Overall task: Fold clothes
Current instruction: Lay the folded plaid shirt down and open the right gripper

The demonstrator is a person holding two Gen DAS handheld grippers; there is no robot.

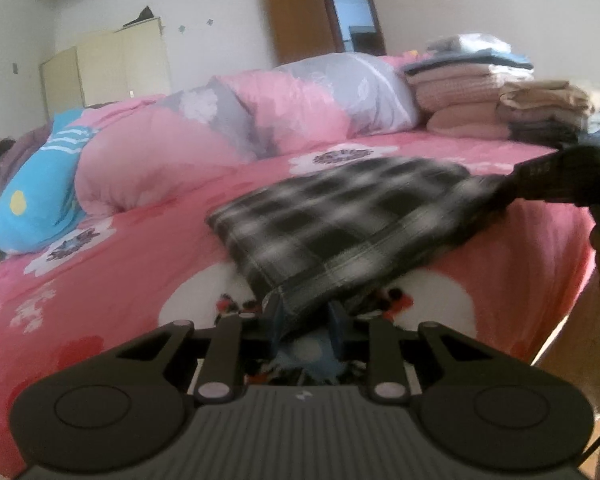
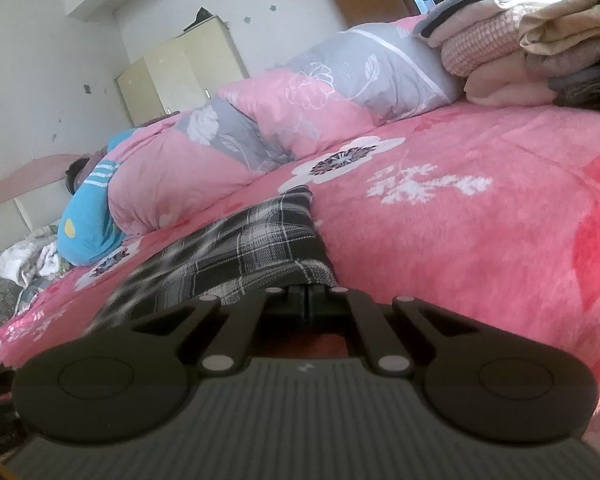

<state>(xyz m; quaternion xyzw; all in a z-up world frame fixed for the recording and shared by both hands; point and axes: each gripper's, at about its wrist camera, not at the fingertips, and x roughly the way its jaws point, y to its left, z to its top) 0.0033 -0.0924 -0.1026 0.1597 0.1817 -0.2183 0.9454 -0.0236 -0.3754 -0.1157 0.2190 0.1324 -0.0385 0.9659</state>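
A black-and-white plaid garment lies folded flat on the pink flowered bed cover, stretched between both grippers. My left gripper is shut on its near corner, with the cloth bunched between the two fingers. My right gripper has its fingers pressed together on another edge of the plaid garment. In the left wrist view the right gripper shows at the garment's right corner, with a hand behind it.
Two stacks of folded clothes sit at the bed's far right. A rolled pink-and-grey duvet runs across the back. A person in a blue top lies at the left. The bed's edge drops off on the right.
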